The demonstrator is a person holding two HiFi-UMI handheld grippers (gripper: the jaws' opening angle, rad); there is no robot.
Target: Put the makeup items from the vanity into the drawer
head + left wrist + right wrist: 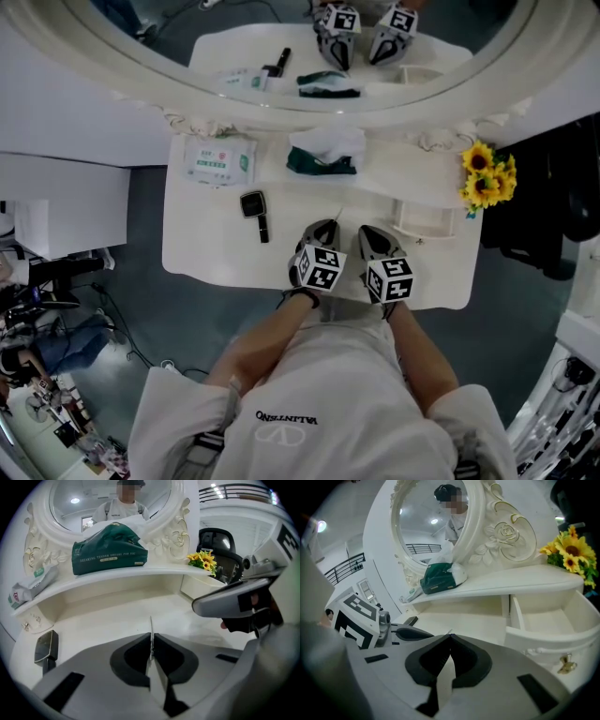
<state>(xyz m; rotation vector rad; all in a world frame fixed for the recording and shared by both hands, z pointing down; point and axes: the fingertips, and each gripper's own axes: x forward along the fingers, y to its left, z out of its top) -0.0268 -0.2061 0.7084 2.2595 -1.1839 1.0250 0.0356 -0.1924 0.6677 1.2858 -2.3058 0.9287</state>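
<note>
thin stick [151, 622] pinched in left tongs [151, 639], black compact [253, 204] lying leftward

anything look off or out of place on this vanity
Nothing spilled or damaged. The drawer at the right stands pulled open, and the left tool is shut on a thin pale stick poking past its tip; what it is I cannot tell.
</note>
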